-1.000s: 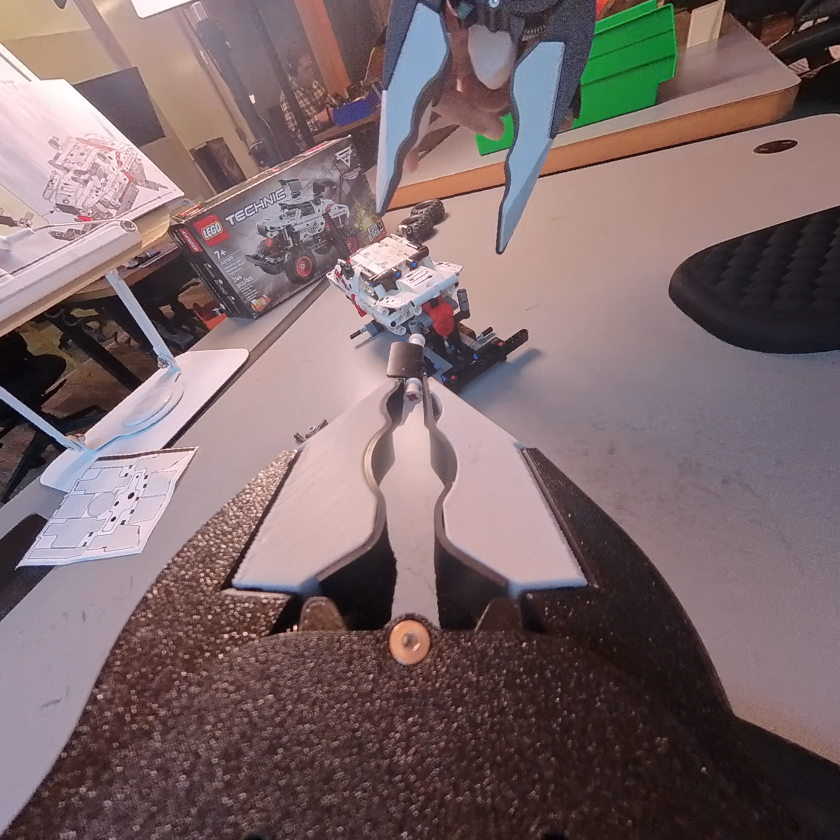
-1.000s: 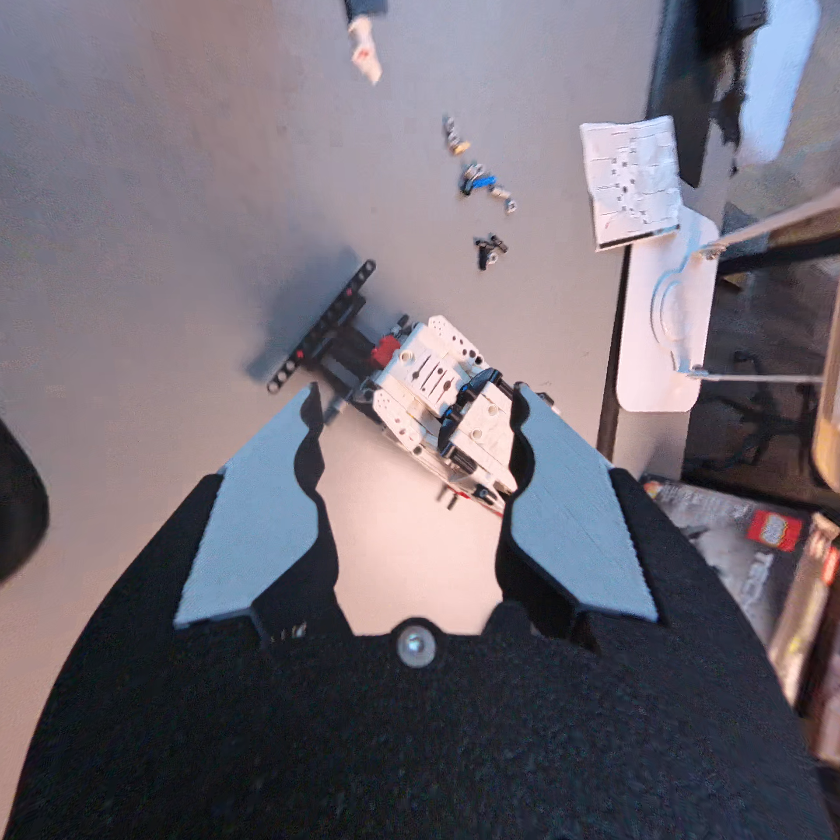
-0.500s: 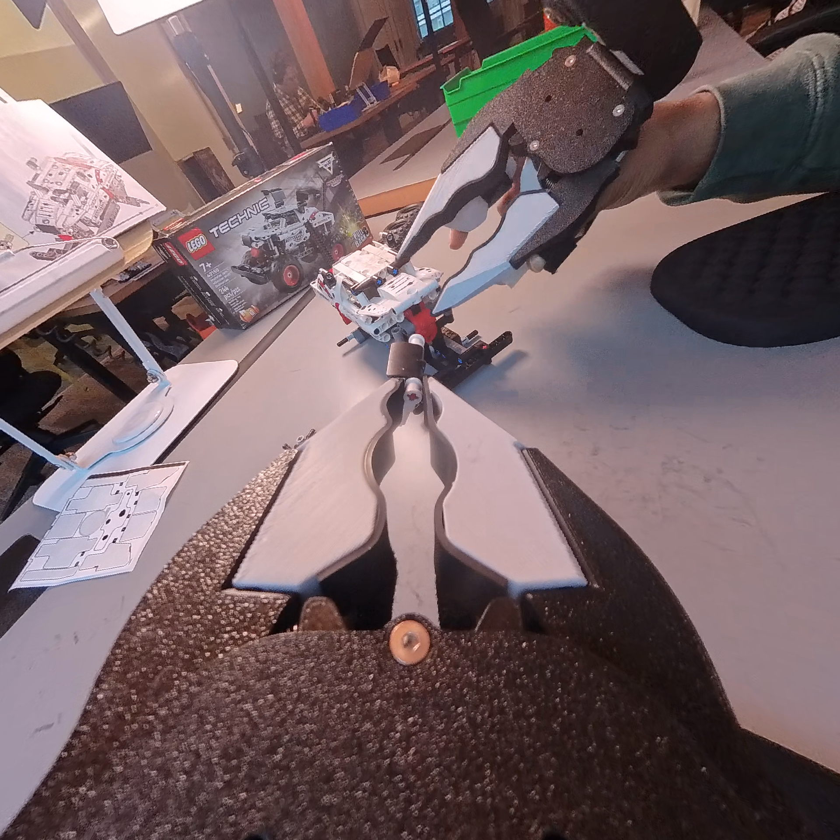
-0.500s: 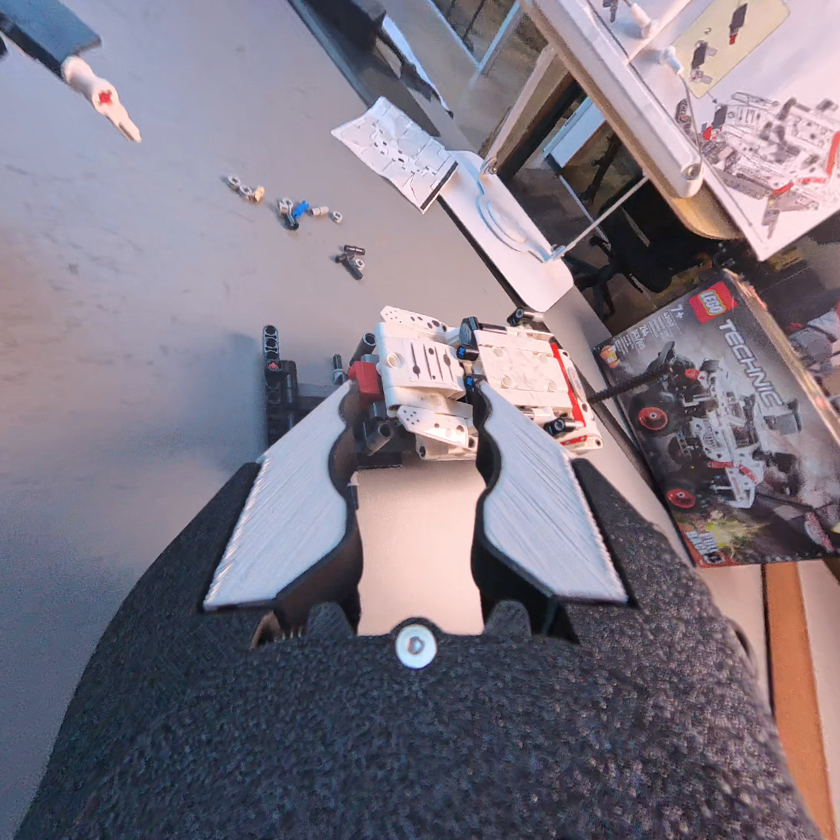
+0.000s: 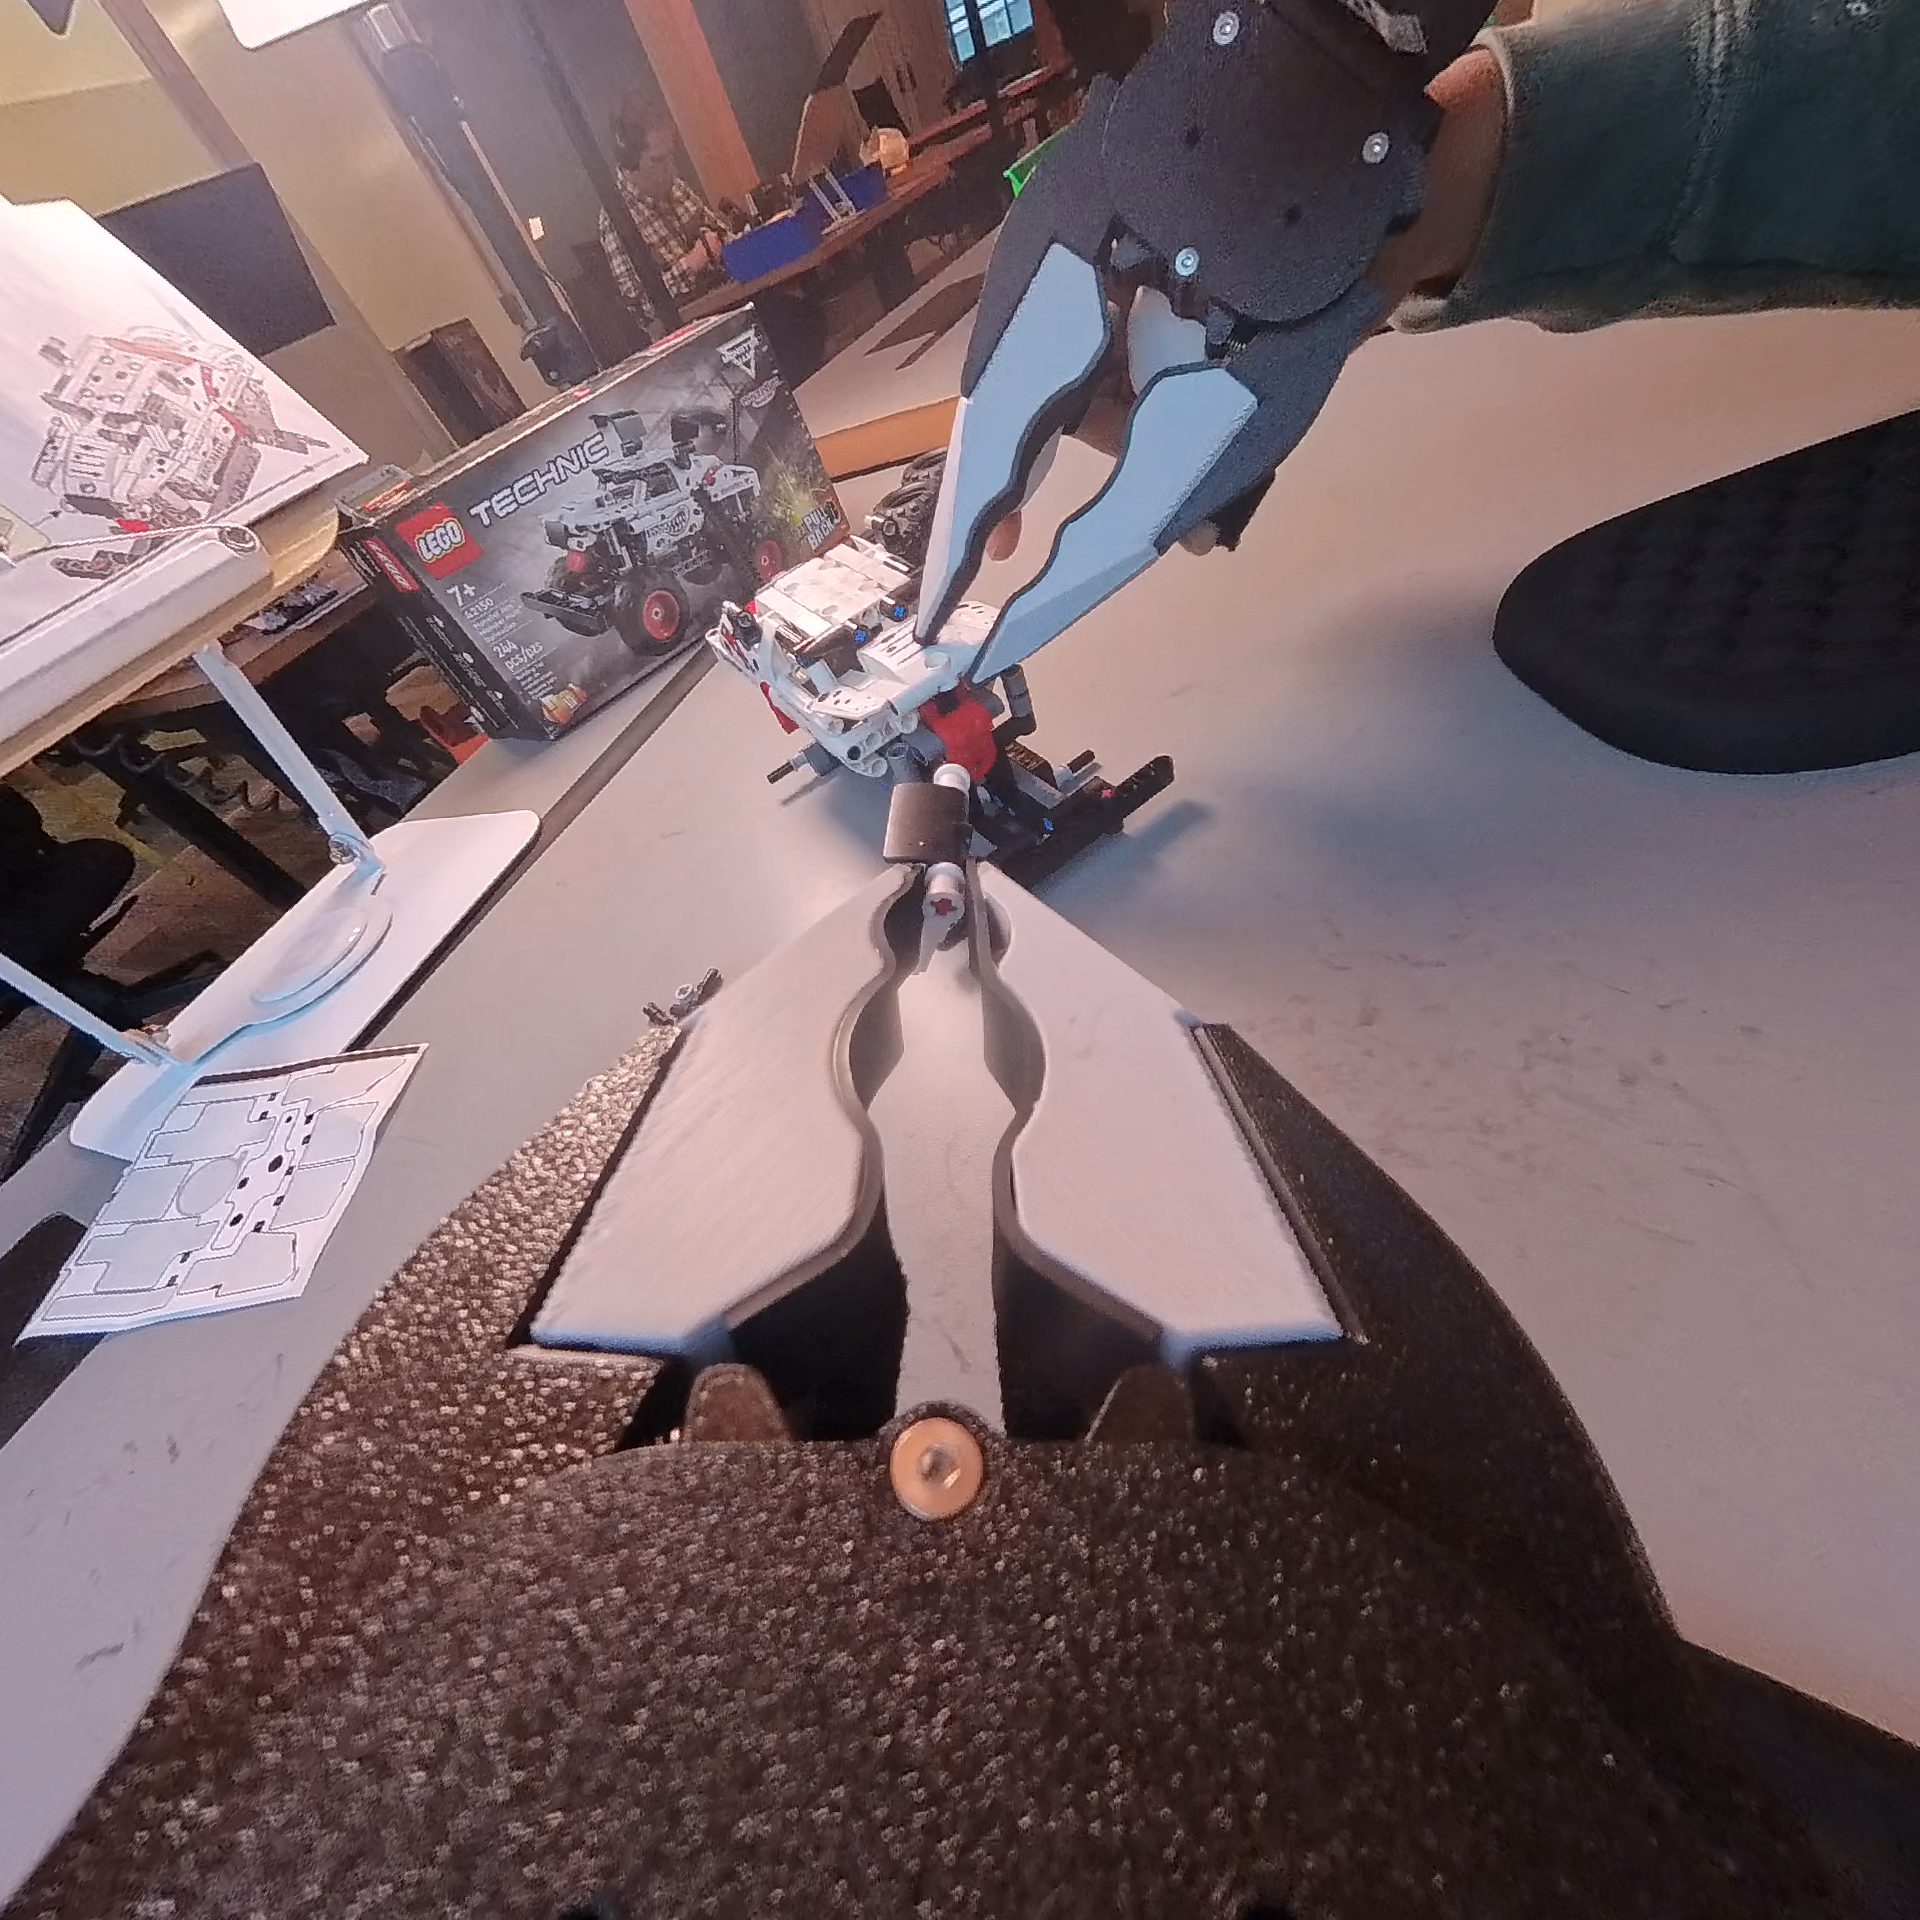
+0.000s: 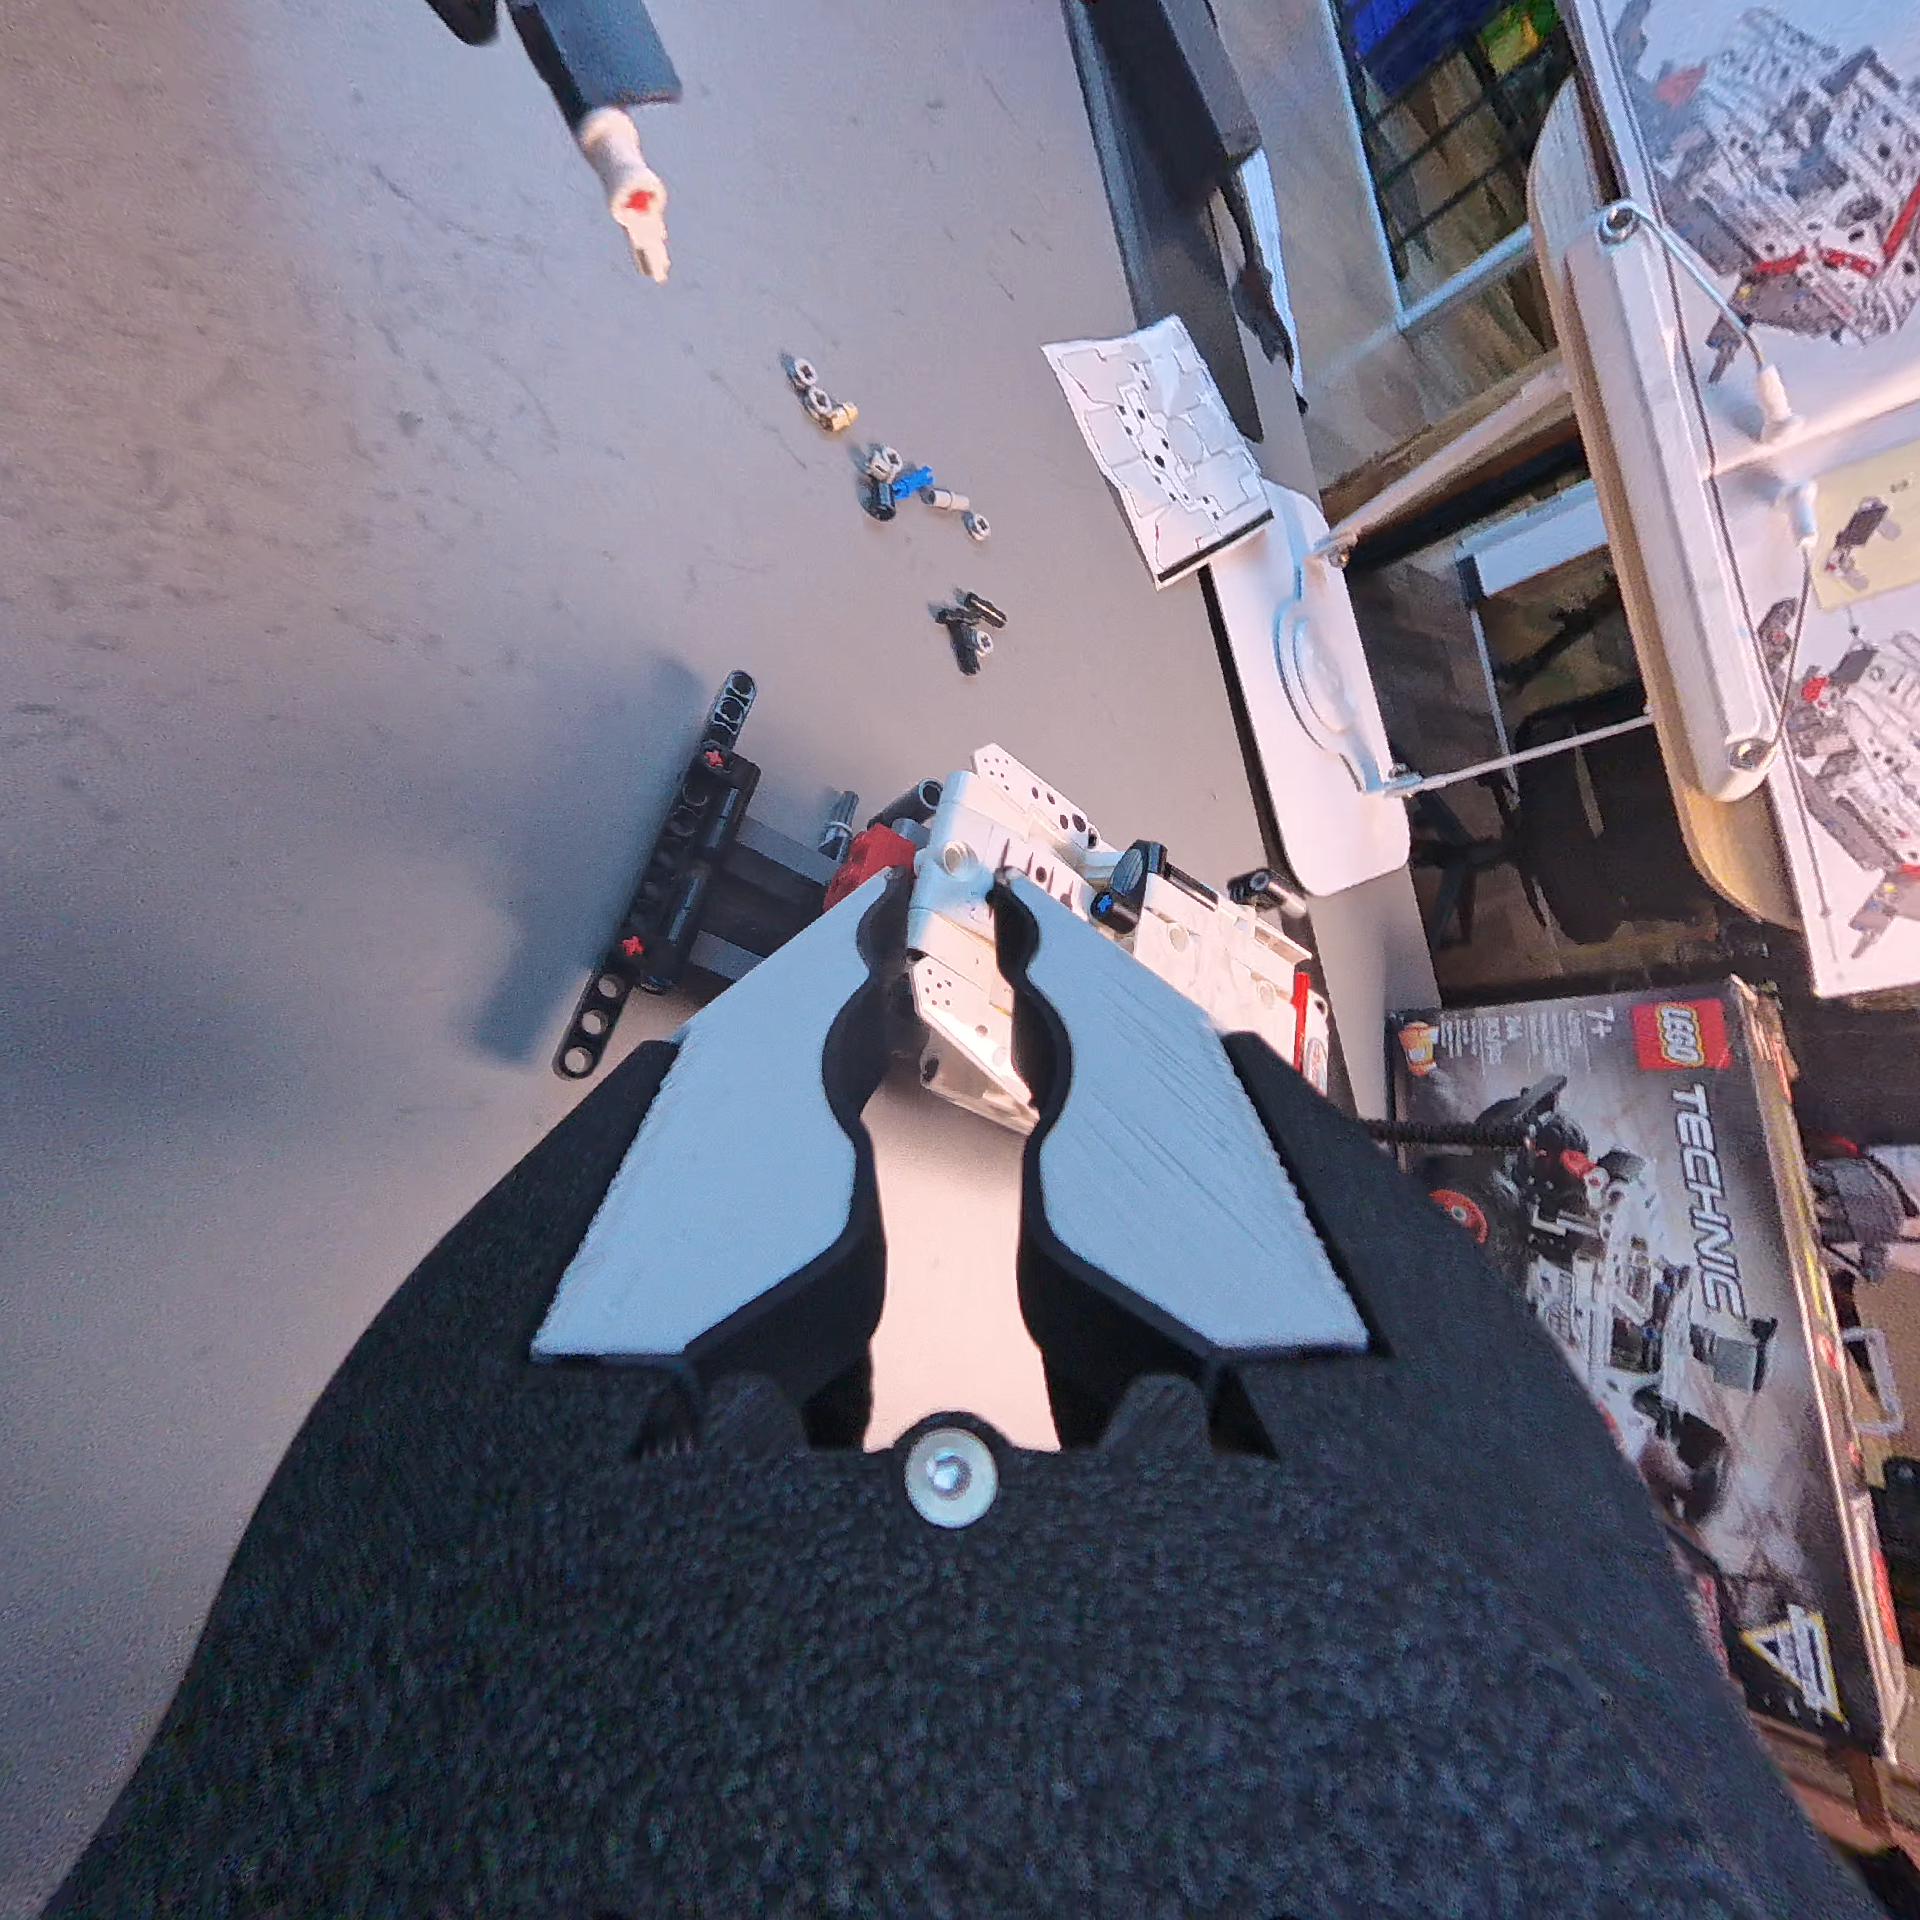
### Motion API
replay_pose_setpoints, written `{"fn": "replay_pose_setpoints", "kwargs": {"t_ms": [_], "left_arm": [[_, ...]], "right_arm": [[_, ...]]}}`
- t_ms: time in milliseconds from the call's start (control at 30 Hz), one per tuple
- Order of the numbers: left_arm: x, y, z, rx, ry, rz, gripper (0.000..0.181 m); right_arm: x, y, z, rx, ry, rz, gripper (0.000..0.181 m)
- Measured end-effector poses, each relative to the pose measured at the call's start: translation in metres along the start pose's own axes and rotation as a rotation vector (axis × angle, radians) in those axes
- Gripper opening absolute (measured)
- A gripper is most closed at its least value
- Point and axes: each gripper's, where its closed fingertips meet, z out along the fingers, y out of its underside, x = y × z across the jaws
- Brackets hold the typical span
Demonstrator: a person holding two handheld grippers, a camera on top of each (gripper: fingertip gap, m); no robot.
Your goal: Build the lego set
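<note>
A partly built white Lego truck (image 5: 831, 665) on a black beam frame (image 5: 1081, 800) sits on the grey table (image 5: 1455, 1039). My left gripper (image 5: 940, 904) is shut on a small piece (image 5: 925, 826), a black panel on a white connector with a red axle, held just in front of the truck. My right gripper (image 5: 951, 657) reaches down from above, its tips pinching the truck's white front panel. In the right wrist view the right gripper (image 6: 945, 881) clamps that white body (image 6: 1195, 935). The held piece (image 6: 634, 197) shows at the top left there.
The set's box (image 5: 603, 540) stands behind the truck, with an instruction booklet on a white stand (image 5: 125, 436) at left. A sticker sheet (image 5: 229, 1174) lies by the stand's base. Small loose parts (image 6: 894, 488) lie beyond the truck. A black mat (image 5: 1745, 603) lies at right. My hands' fingertips stand some 12 cm from each other.
My right gripper came down onto the truck and closed its fingers on the white front panel. My left gripper kept hold of the small piece and barely moved.
</note>
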Motion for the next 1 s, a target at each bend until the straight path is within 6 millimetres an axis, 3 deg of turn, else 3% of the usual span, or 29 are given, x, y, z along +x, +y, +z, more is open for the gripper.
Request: {"fn": "replay_pose_setpoints", "kwargs": {"t_ms": [67, 167, 267, 333, 400, 533, 600, 833, 1000], "left_arm": [[0.0, 0.001, 0.0, -0.003, -0.001, 0.003, 0.005], [0.0, 0.001, 0.0, -0.007, -0.002, 0.007, 0.005], [-0.001, 0.002, 0.0, -0.009, -0.005, 0.006, 0.005], [-0.001, 0.002, 0.0, -0.01, -0.007, 0.003, 0.005], [-0.001, 0.003, 0.001, -0.01, -0.003, -0.002, 0.005], [0.001, 0.004, 0.002, -0.015, 0.006, -0.003, 0.005], [0.001, 0.004, 0.002, -0.018, 0.007, 0.001, 0.005], [0.0, 0.004, 0.001, -0.021, -0.002, 0.004, 0.005], [0.0, 0.003, 0.001, -0.011, 0.0, 0.001, 0.005]], "right_arm": [[-0.007, -0.009, -0.003, 0.063, -0.04, -0.016, 0.0], [-0.039, -0.01, 0.001, 0.073, -0.167, -0.089, 0.0], [-0.049, -0.017, 0.0, 0.127, -0.153, -0.1, 0.0], [-0.036, -0.028, -0.012, 0.195, -0.115, 0.017, 0.009], [-0.016, -0.026, -0.021, 0.199, -0.025, 0.105, 0.028], [0.014, -0.001, -0.024, 0.1, 0.113, 0.273, 0.05], [0.017, 0.011, -0.018, 0.052, 0.109, 0.335, 0.058], [0.013, 0.006, -0.005, 0.08, -0.023, 0.452, 0.058], [0.022, 0.004, 0.004, 0.049, -0.067, 0.535, 0.085]]}}
